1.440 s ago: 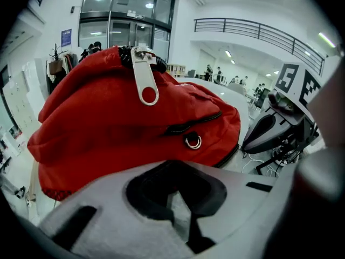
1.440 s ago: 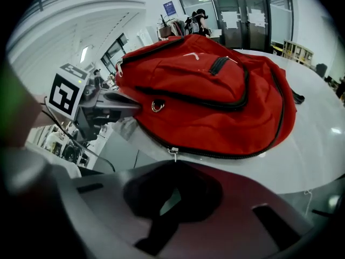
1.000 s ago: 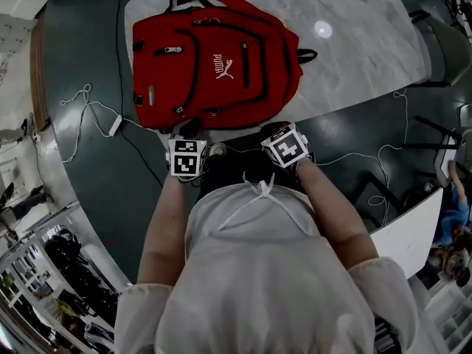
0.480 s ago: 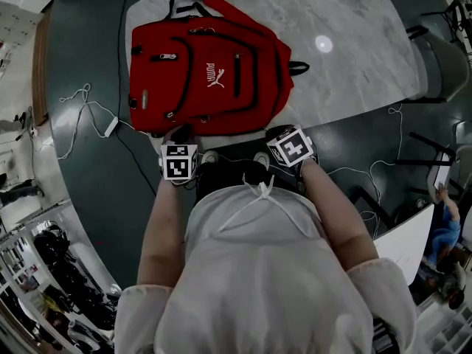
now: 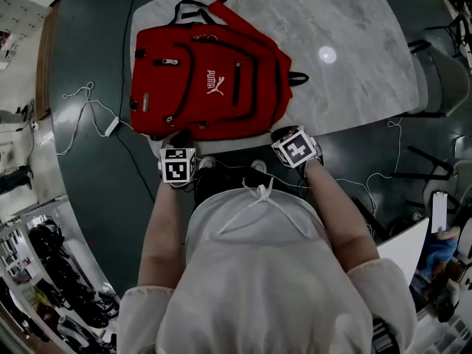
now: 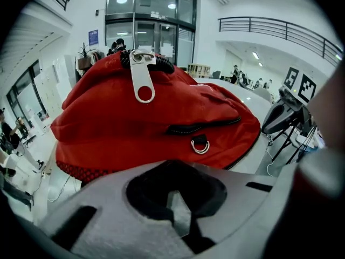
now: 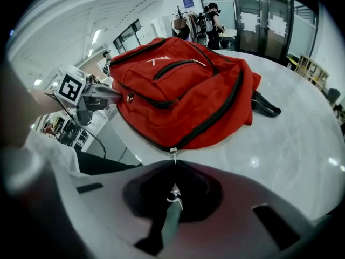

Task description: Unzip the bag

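Right gripper view shows the right gripper (image 7: 173, 198) pinched shut on the thin zip pull (image 7: 173, 190), which hangs from a small metal slider (image 7: 172, 151). The red backpack (image 5: 210, 80) lies flat on the polished marble table (image 5: 354, 21), near its front edge. The left gripper (image 6: 180, 220) is closed on nothing, just beside the bag. Soft woven fabric probably slides, so brace it and draw along the curved black zipper track (image 7: 215, 115).
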